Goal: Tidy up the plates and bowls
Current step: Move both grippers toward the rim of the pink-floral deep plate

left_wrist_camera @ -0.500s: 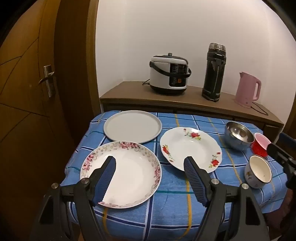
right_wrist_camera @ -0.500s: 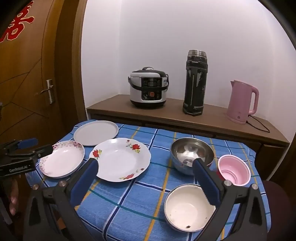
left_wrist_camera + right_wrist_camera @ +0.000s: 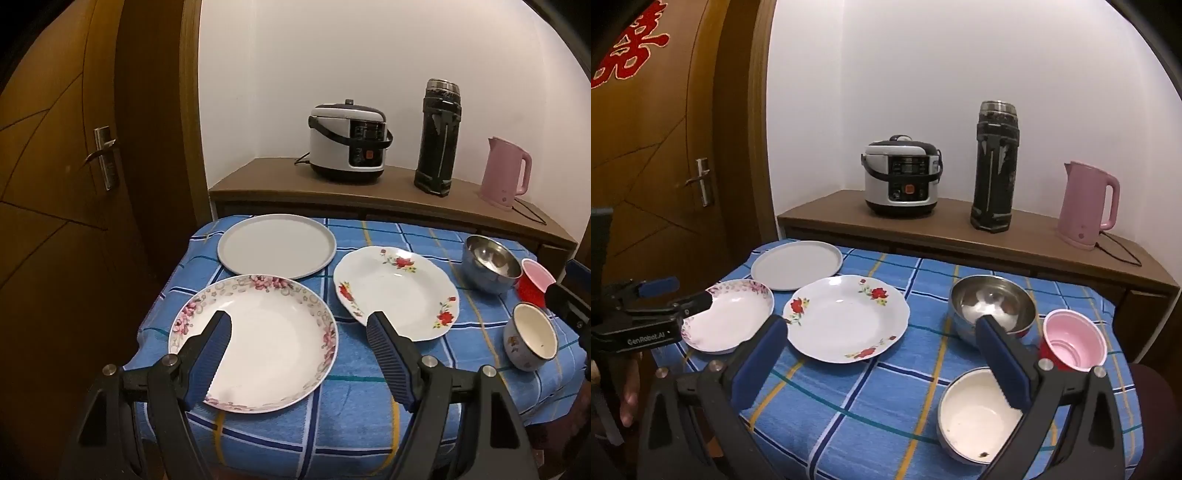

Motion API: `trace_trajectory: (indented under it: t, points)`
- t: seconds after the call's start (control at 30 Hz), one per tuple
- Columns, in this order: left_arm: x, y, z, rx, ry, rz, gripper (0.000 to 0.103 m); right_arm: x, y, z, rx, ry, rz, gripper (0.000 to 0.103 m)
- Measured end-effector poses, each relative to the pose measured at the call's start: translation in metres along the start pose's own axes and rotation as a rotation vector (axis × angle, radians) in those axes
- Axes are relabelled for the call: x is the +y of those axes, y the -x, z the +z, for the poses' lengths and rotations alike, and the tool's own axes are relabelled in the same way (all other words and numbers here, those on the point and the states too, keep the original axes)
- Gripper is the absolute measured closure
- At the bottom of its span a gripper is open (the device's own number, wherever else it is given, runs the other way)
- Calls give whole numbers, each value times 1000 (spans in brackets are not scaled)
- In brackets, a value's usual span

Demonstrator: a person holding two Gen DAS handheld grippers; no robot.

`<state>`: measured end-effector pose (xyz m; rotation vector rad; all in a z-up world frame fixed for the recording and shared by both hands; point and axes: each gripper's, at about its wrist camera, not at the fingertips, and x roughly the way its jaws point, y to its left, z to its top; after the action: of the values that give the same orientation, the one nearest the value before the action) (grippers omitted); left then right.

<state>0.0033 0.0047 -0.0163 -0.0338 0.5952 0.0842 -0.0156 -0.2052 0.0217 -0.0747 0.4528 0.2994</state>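
On the surface (image 3: 369, 435) under a blue checked cloth, the pink-flowered plate (image 3: 266, 343) lies at the near left, the grey plate (image 3: 277, 251) behind it and the red-flowered plate (image 3: 399, 291) beside both. To the right stand a steel bowl (image 3: 993, 306), a pink cup (image 3: 1075, 339) and a cream bowl (image 3: 975, 413). The left gripper (image 3: 299, 332) hovers over the pink-flowered plate, jaws wide and empty. The right gripper (image 3: 879, 336) hangs with jaws wide, empty, the cream bowl nearest.

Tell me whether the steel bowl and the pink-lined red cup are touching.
Cannot tell. In the right wrist view the steel bowl and red cup sit very close, but the gripper finger covers where they would meet; the left wrist view overlaps them.
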Motion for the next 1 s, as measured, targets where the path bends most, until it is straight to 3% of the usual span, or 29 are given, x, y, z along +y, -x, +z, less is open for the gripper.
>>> trace_trajectory:
  t: [1.0]
  points:
    - [5,-1,-1,1,-2,21,25,5,-10,-6,2,2,15,0]
